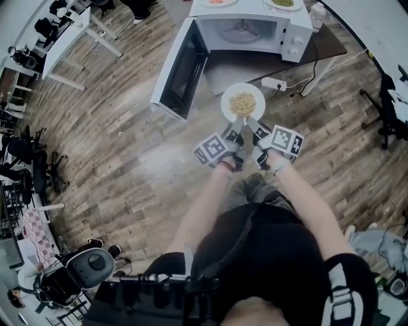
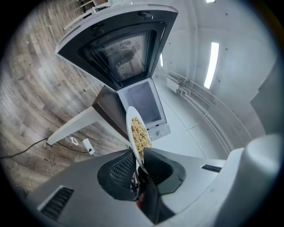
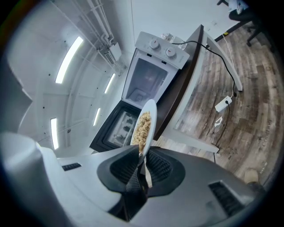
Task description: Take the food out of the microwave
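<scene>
Outstretched forearms (image 1: 205,202) ahead; left gripper (image 1: 236,125) and right gripper (image 1: 252,125) side by side, each clamped on the near rim of a white plate (image 1: 228,95) of noodles (image 1: 243,104), held outside the open microwave (image 1: 293,28), near its swung-open door (image 1: 182,70), over wooden floor (image 1: 127,146).

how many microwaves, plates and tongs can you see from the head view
microwave: 1
plates: 3, held plate, top plates on the microwave
tongs: 2, left tongs, right tongs, both shut on the held plate
total: 6
</scene>
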### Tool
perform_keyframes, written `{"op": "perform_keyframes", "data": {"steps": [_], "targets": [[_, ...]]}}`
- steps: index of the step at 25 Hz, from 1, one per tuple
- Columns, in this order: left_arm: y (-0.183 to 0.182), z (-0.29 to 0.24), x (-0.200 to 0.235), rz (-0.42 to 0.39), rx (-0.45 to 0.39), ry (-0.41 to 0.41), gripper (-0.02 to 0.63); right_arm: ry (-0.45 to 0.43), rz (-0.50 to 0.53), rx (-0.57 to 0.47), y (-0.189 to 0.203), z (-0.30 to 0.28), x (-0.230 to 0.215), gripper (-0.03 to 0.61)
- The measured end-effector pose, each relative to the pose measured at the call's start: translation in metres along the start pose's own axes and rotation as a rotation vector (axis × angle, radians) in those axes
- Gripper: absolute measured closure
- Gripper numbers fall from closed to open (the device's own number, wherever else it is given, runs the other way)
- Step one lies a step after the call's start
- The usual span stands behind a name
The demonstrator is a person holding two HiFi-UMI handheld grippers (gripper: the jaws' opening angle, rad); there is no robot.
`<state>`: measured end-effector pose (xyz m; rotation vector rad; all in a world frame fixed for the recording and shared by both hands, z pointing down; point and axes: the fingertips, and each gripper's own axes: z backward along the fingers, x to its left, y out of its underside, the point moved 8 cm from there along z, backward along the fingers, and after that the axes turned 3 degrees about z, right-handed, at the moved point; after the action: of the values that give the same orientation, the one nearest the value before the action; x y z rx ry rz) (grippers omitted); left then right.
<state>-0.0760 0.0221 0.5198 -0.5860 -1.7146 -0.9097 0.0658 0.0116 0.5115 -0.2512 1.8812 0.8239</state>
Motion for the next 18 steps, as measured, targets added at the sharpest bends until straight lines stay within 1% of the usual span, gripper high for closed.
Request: {"op": "perform_keyframes", "data": {"steps": [18], "targets": [[0.032,0.043,0.010,0.013,0.035,0.009,0.567,0.025,-0.011,-0.027,0.049,0.033,0.003,0.526]]}}
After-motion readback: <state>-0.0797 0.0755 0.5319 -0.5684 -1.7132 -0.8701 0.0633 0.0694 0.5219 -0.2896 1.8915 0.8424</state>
